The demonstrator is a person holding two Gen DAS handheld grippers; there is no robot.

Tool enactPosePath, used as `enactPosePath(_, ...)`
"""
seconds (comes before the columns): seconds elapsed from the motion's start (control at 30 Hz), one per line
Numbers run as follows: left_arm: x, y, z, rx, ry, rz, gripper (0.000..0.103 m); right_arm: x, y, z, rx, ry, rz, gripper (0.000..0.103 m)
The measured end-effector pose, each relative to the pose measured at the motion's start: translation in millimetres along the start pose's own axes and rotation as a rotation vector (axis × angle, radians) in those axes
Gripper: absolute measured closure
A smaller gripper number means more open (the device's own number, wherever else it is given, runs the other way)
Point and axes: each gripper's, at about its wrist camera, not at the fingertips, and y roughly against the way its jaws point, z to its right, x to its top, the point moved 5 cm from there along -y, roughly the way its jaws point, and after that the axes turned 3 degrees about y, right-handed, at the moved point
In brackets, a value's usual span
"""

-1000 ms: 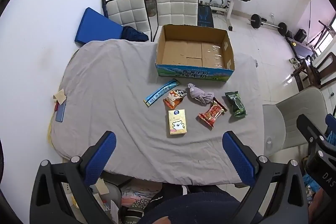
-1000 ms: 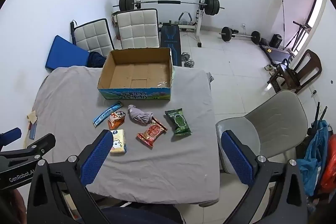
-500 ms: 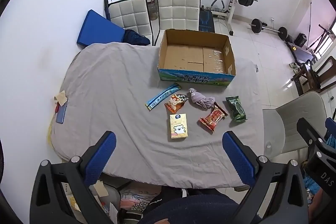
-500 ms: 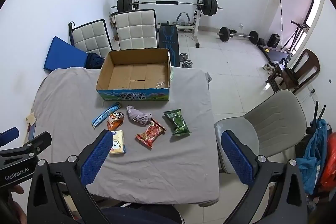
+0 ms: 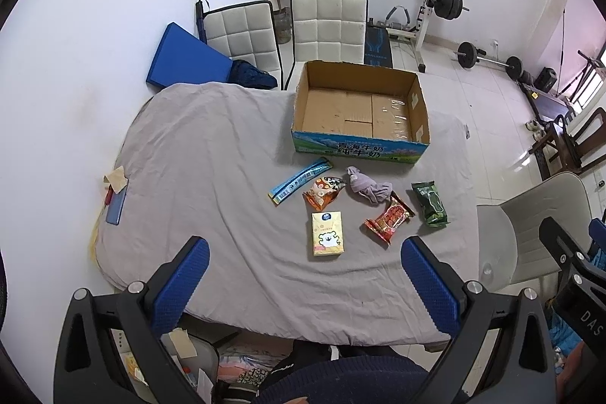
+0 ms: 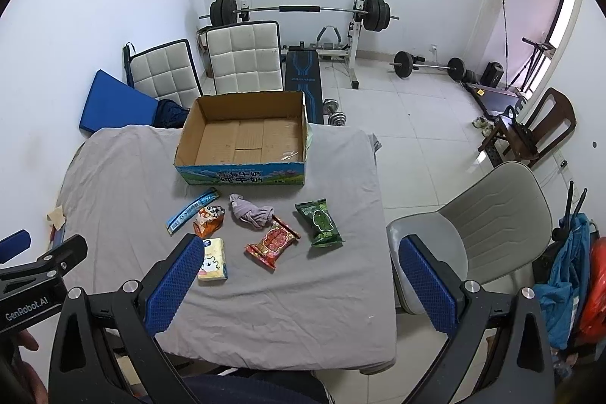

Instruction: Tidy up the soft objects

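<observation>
Nearest the cameras, left gripper (image 5: 303, 284) and right gripper (image 6: 299, 284), both spread wide, grasping nothing, above the gray sheet (image 5: 197, 154). Farther out, tissue pack (image 5: 328, 233), red snack bag (image 5: 389, 221), green packet (image 5: 430, 203), orange packet (image 5: 322, 191), blue strip (image 5: 299, 180), crumpled gray cloth (image 5: 367, 189). Beyond these, open cardboard box (image 5: 360, 154). Farthest, two white chairs (image 5: 327, 23).

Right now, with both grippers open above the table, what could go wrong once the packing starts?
The grey sock lies against the red snack pack; a pinch may drag both. The flat blue sachet offers little to grip and may slip on the wrinkled cloth. A nudge may slide the empty cardboard box.
</observation>
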Motion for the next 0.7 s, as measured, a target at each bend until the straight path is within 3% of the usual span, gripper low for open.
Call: enactPosePath(0.7,-0.4,6.4,-2.1,0.003,0.008,0.014,0.0,-1.3,4.5,4.9,0.0,0.001,0.015,0.0)
